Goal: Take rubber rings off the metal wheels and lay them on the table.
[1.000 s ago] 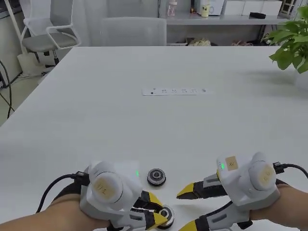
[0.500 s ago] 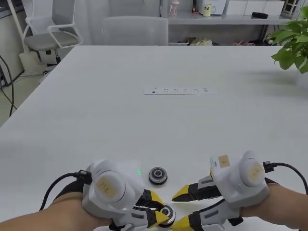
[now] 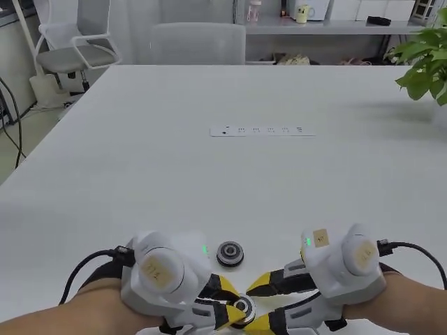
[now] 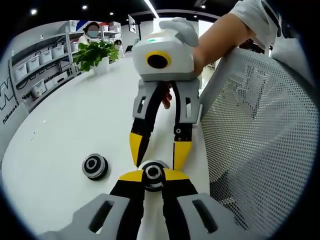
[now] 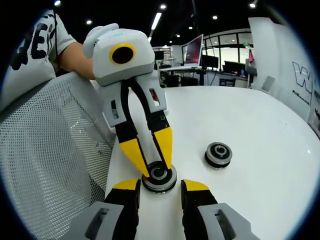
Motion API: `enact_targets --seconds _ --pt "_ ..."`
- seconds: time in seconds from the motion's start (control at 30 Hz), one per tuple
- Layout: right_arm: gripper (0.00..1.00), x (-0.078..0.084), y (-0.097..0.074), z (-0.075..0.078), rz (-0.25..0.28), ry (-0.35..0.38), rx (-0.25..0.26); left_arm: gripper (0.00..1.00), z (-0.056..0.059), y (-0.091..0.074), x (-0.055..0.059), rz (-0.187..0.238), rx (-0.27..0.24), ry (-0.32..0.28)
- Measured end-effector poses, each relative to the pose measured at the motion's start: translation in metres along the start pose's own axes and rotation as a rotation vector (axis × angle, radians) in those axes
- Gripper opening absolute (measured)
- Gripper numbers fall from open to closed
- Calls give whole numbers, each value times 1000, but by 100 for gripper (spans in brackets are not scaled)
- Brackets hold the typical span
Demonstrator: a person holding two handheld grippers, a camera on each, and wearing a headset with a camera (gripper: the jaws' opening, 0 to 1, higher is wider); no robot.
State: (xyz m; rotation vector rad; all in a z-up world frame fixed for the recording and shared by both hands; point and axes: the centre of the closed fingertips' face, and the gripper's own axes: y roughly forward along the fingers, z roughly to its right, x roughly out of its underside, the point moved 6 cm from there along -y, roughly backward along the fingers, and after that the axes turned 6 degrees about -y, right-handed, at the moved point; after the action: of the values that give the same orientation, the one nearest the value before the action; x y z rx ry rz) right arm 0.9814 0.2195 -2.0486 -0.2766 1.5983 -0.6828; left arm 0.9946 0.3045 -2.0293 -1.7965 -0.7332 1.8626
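Left gripper (image 4: pixel 153 176)'s jaws grasp a wheel (image 5: pixel 159 178) on the desk (image 3: pixel 209 181); right gripper (image 5: pixel 160 185)'s jaws straddle it, released; another wheel (image 5: pixel 218 154) sits nearby.

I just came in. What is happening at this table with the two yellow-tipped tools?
A person works at a white table with a gripper in each hand. The left gripper is shut on a small metal wheel, close to the person. The right gripper faces it, open, with one jaw on each side of the same wheel. A second wheel lies free on the table just beyond. Both wheels have their dark rubber rings on, so no ring is off yet.
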Motion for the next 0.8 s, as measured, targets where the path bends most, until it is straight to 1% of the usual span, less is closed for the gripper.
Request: enact_targets --seconds 0.27,0.47,0.8 --pt "26 0 1 -1 4 -2 -1 8 1 0 0 -4 -4 7" --pt "23 1 -1 -3 3 -12 3 8 2 0 0 -2 -4 5" --pt "19 4 -6 -3 -4 -2 4 8 2 0 0 -1 -7 4"
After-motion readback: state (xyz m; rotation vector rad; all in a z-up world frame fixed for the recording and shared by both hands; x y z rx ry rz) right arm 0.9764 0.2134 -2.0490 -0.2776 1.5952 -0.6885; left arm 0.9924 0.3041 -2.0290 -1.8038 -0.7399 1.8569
